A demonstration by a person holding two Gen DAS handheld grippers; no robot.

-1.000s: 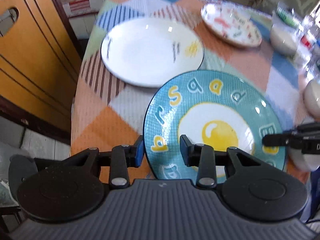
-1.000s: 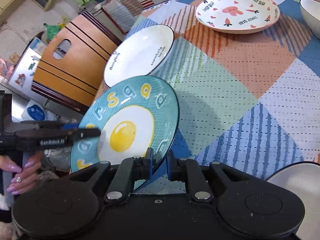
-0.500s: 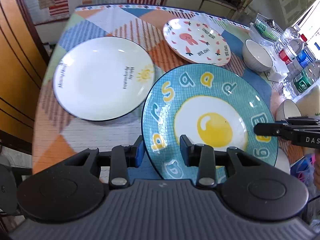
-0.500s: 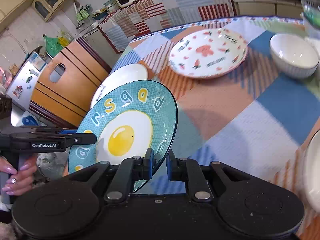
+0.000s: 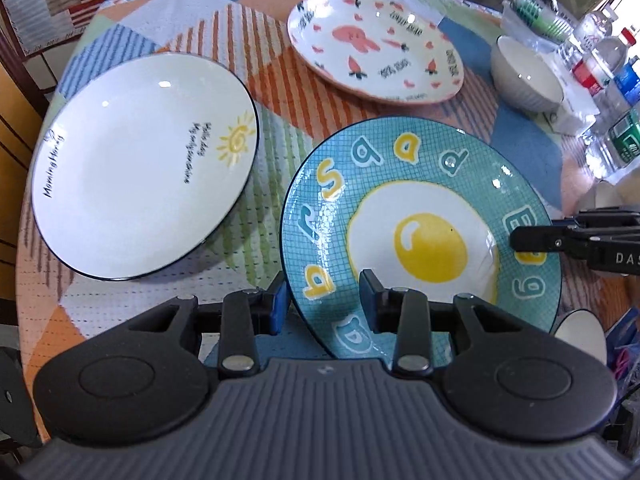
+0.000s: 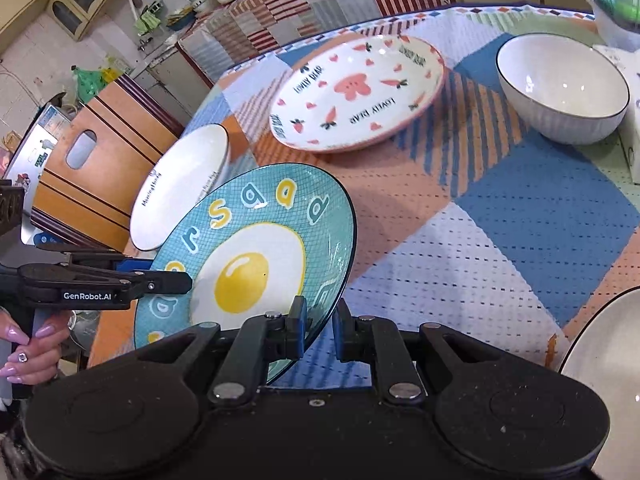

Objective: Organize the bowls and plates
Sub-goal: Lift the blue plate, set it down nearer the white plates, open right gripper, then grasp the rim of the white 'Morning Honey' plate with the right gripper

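A teal plate with a fried-egg picture and letters hangs tilted above the checked tablecloth. My left gripper is shut on its near rim, one finger under and one on top. My right gripper is shut on the opposite rim of this teal plate. In the left wrist view the right gripper's tip shows at the plate's right edge. A white sun-print plate lies on the table to the left. Farther back are a pink-patterned plate and a white bowl.
Bottles and packets crowd the table's far right corner. Another white dish sits at the near right. A wooden chair stands off the table's left edge, and a hand holds the left gripper's handle.
Both grippers have carried the teal plate in from the table's edge toward its middle. The pink plate and white bowl now look nearer. Neither grip has changed.
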